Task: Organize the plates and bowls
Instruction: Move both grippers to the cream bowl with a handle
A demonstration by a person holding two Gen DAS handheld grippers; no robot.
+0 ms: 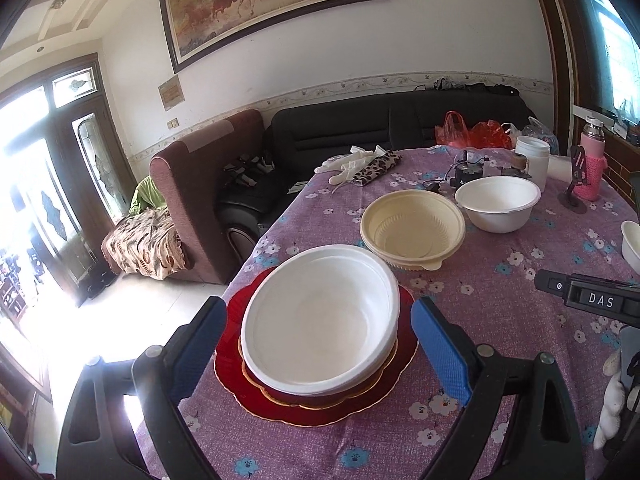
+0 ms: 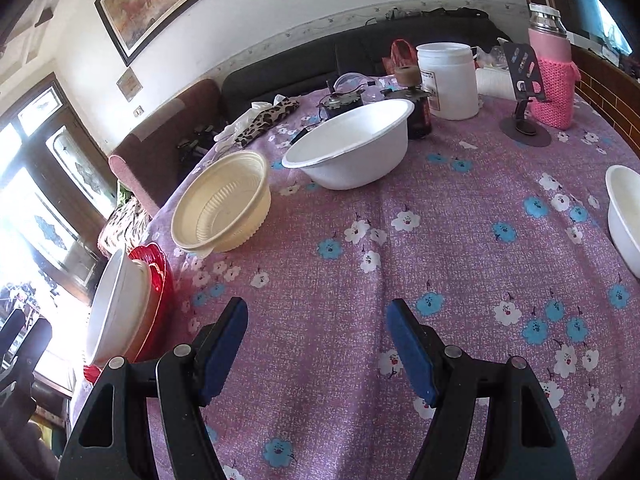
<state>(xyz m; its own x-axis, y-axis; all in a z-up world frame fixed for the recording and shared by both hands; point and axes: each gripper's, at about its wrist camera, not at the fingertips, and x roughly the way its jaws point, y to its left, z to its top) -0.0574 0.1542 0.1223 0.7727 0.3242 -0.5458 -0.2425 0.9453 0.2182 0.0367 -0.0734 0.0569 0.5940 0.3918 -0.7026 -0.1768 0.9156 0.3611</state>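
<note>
A white bowl (image 1: 320, 316) sits on two stacked red plates (image 1: 248, 392) at the table's left edge. My left gripper (image 1: 320, 308) is open, with its blue pads (image 1: 440, 344) on either side of the bowl and clear of its rim. Farther back a cream bowl (image 1: 412, 228) stands beside a second white bowl (image 1: 498, 202), and a third white bowl (image 1: 632, 246) is cut off at the right. My right gripper (image 2: 316, 306) is open over bare tablecloth, with nothing between its fingers. In its view the cream bowl (image 2: 222, 208), white bowl (image 2: 352, 148) and the bowl on the plates (image 2: 116, 304) lie ahead and to the left.
The round table carries a purple flowered cloth (image 2: 440, 240). At the back stand a white jar (image 2: 448, 80), a pink knit-covered bottle (image 2: 554, 80), a black phone stand (image 2: 524, 120), a small motor device (image 2: 344, 100) and a leopard-print cloth (image 2: 268, 118). Sofas stand beyond the table.
</note>
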